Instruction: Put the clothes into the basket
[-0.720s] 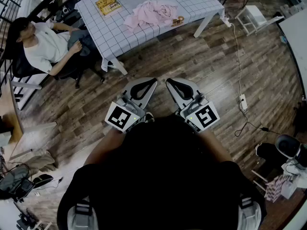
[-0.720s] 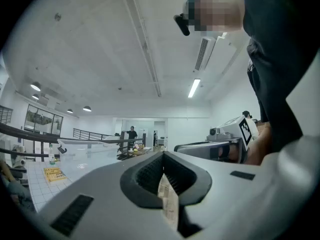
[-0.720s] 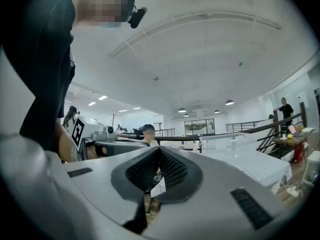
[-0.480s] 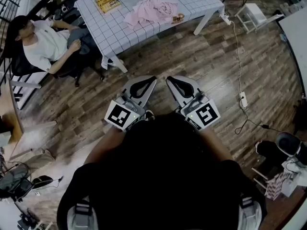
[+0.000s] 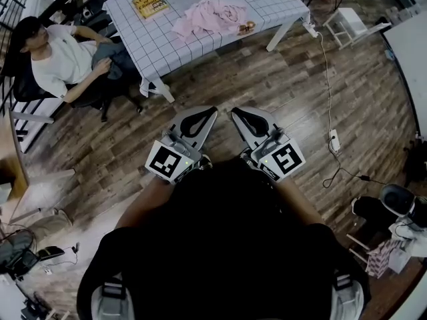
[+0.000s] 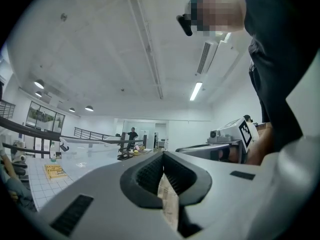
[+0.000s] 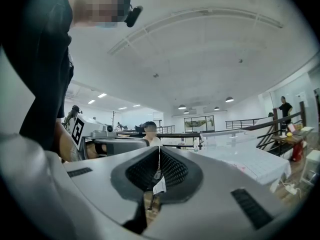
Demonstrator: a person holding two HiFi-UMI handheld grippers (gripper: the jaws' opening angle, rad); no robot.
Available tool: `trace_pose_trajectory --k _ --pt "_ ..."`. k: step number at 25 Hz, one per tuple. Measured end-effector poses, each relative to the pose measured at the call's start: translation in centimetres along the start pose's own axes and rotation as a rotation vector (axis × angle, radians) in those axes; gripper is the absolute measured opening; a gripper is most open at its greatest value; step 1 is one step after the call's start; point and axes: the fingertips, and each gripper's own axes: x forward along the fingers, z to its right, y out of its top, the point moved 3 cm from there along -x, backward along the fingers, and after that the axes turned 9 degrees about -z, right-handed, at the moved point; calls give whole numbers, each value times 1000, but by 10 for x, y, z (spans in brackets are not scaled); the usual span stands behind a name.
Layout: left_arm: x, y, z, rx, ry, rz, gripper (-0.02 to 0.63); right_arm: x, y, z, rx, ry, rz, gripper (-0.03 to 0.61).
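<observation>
I am standing on a wooden floor (image 5: 267, 79), looking down past my own head at the two tongs I am holding out level in front of me, side by side. My left gripper (image 5: 208, 114) is pressing its jaws together with nothing between them; in the left gripper view the ribbed pads are meeting at the tip, and only floor is showing through the gap behind them. My right gripper (image 5: 239, 115) is doing the same: jaws pressed together and pinching nothing. The two tips are pointing toward a table (image 5: 160, 39) covered in a white checked cloth, well apart from me across the floor. The pink clothes (image 5: 210, 15) are lying in a crumpled heap on that table, toward its right half. A yellow book (image 5: 149, 5) is lying on the same cloth, to the left of the heap. A person (image 5: 57, 55) in a white top is sitting at the table's left end. A white power strip (image 5: 331, 137) is lying on the floor to my right.
</observation>
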Motion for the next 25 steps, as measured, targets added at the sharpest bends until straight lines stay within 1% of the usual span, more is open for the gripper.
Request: trace_pose_trajectory --k 4,8,12,16,25 --pt "-3 2 3 -6 -25 25 5 -2 5 -5 55 53 44 17" --pt "1 4 4 8 -29 21 5 -4 7 0 42 27 50 15" --pt "10 5 1 10 -28 21 5 -3 8 9 28 33 55 15" --pt "28 6 -7 1 -28 1 5 4 2 31 15 40 36 15" --pt "80 15 -35 -1 9 5 5 18 5 91 3 100 39 15"
